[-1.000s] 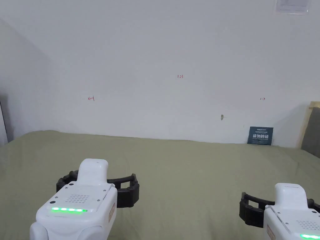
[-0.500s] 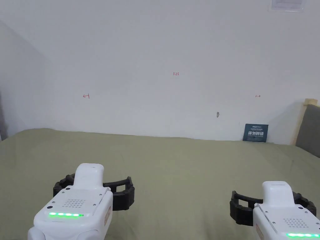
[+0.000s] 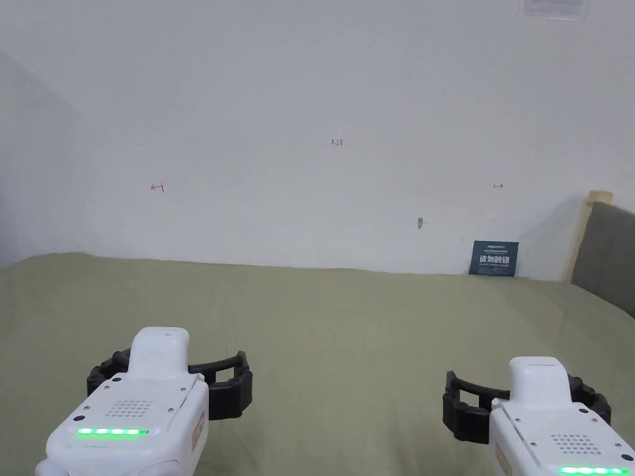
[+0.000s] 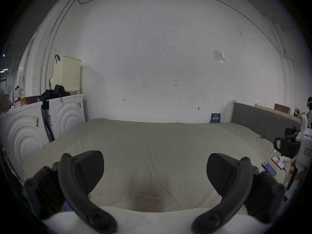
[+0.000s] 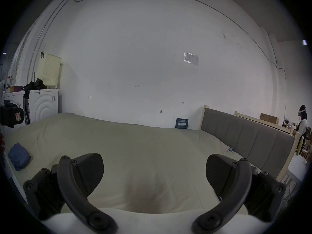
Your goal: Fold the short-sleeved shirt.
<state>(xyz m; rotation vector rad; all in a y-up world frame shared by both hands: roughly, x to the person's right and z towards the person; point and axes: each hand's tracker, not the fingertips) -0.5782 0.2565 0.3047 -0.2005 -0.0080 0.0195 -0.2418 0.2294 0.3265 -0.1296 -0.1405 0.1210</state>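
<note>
An olive-sheeted bed [image 3: 347, 322] spreads to the wall, the left gripper [image 4: 154, 173] and right gripper [image 5: 154, 173] hover above its near edge – fingers wide apart, holding nothing – and a bundled blue shirt [image 5: 18, 156] lies by its left edge.

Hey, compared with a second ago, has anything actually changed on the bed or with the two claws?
Mostly the head camera swung right: wall marks and the sign slid left together. The left claw and right claw sit slightly lower in frame, still open and empty above the green sheet. Nothing was grasped or released.
</note>
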